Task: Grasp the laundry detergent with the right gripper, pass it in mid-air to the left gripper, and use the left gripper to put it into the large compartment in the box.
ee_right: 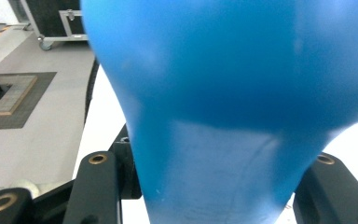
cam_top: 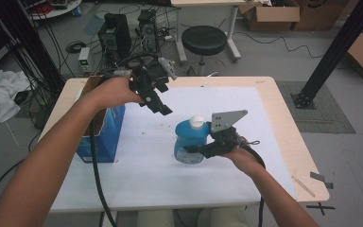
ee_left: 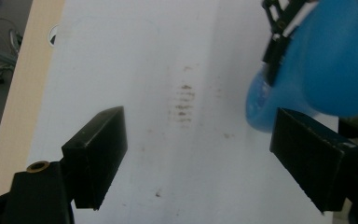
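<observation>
The right gripper (cam_top: 194,150) clamps the blue bottle (cam_top: 190,140) by its lower body — white cap (cam_top: 196,121) up — over the white table sheet (cam_top: 146,179); farther off the left gripper (cam_top: 163,108) hangs wide, empty, beside a blue box (cam_top: 105,137).

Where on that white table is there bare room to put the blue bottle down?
The widest bare patch is the white mat at the near edge, between the blue box and the blue bottle. The far right, toward the wooden rim, is bare too. It is crowded around the box and under the left gripper.
</observation>
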Demonstrator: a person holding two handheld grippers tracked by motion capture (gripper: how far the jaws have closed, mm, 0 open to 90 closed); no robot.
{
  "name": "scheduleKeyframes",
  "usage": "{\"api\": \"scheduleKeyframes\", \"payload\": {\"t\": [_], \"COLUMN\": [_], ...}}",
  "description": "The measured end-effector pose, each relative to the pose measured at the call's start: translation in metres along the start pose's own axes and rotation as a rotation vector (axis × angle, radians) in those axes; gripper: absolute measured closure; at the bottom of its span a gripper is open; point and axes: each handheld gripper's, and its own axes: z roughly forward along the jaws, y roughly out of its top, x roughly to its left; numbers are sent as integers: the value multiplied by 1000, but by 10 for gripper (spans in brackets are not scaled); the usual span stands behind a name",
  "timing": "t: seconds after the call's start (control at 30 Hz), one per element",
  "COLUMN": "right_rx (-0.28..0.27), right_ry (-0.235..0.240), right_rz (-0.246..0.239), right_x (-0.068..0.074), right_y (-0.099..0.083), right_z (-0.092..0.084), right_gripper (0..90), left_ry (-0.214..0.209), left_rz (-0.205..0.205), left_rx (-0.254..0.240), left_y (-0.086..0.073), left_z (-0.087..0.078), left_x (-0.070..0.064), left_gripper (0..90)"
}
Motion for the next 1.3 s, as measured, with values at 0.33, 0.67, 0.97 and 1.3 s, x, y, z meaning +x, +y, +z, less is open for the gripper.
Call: {"api": "scheduleKeyframes", "payload": {"t": [0.33, 0.67, 0.97, 1.3], "right_rx": [2, -11, 0, 35], "right_ry": [-16, -5, 67, 112], "right_rz": [6, -11, -72, -102], "right_x": [-11, -15, -12, -12], "right_y": [2, 3, 12, 21], "right_z": [-21, -28, -25, -19], "right_gripper": [453, 453, 453, 453], "left_ry": [-35, -67, -101, -112], "left_rz": [65, 128, 158, 171], "left_rx": [32, 67, 86, 94], "left_y": [16, 41, 57, 63], "left_z": [-7, -9, -10, -12], "left_x": [-29, -50, -62, -70], "left_gripper": [185, 183, 183, 181]}}
